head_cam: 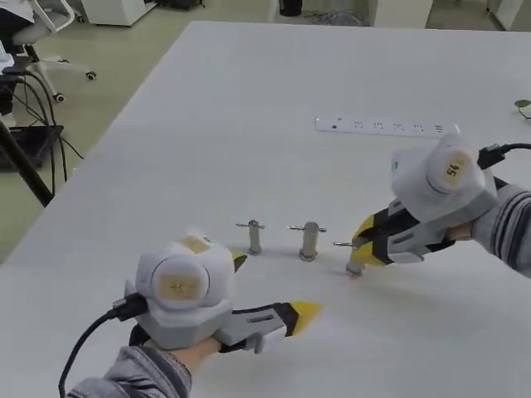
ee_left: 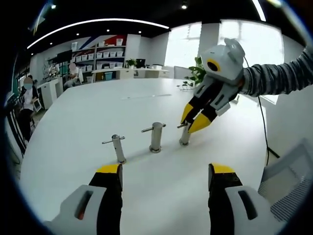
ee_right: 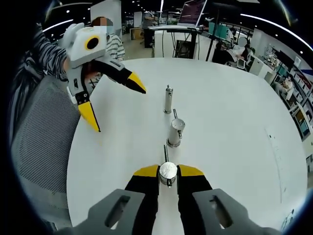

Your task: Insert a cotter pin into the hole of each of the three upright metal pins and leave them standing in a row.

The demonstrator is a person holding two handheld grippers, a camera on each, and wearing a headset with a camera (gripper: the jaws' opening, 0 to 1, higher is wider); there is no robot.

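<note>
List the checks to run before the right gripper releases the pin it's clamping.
1. Right gripper shut on clamped pin: ok.
2. Cotter pin fully through the clamped pin: cannot tell, it shows on one side.
3. Middle pin and third pin upright, each with a crosswise cotter pin: ok.
4. Three pins in a row: ok.
5. Left gripper open, apart from the pins: ok.

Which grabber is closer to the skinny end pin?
Left. The left gripper sits open just short of the skinny pin; the right gripper clamps the pin at the other end.
</note>
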